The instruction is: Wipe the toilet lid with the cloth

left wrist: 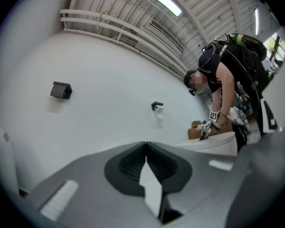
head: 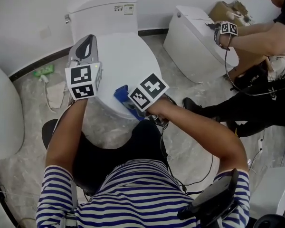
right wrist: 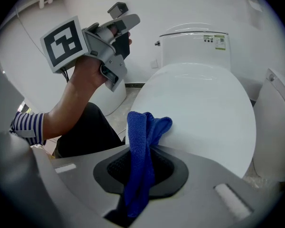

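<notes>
In the head view a closed white toilet lid (head: 128, 61) lies in front of the person, and the blue cloth (head: 122, 94) sits bunched on the lid's near edge, clamped in the right gripper (head: 128, 102). The left gripper (head: 87, 44) is held up just off the lid's left side and touches nothing. Behind the lid stands the tank (head: 97, 13), which carries a small label (head: 125, 7) whose print is too small to read. Well to the right of the lid another person (head: 256, 37) bends over a second toilet (head: 194, 46). In the left gripper view the jaws meet at their tips with nothing between them, and they point at a bare white wall, away from the lid. In the right gripper view the jaws are shut on a fold of the cloth, and its free end pokes out ahead and rests on the lid's near rim. The label shows some green marks here, but no words come clear. The cloth looks soft, light and limp, so it will likely crumple and not push flat. Gripping it by a thick fold, as it is now, with a pad sticking out, seems the sound hold. The lid looks hard, glossy and slick, so the cloth should glide under light pressure.
</notes>
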Demonstrator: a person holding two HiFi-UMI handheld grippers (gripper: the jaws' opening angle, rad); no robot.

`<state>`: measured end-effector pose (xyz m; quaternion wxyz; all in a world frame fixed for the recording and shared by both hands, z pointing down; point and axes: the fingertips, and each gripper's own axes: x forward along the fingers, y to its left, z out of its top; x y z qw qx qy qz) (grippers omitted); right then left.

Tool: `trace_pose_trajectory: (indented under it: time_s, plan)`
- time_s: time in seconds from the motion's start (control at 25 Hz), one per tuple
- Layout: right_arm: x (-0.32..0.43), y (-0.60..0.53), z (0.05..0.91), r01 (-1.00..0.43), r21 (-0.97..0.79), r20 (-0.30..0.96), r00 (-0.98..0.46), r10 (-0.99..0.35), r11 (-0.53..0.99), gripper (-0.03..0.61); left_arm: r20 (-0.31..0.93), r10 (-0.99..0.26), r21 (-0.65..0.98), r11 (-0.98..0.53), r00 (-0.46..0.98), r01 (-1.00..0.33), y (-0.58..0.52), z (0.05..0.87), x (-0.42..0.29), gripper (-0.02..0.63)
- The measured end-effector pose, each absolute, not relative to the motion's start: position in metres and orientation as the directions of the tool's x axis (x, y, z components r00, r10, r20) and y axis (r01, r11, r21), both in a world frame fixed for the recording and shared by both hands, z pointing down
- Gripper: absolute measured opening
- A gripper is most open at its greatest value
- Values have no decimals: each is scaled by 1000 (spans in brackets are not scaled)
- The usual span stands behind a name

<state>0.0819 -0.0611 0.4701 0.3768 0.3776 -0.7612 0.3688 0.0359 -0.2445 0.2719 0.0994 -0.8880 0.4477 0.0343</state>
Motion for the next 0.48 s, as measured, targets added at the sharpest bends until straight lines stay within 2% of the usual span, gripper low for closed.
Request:
trace_pose_trajectory:
  time_s: [0.48]
  plan:
    - [26, -61, 474, -781, -316, 836, -498, -231, 539, 61, -163, -817, -168, -529, 553, -832, -234, 267, 4, 5]
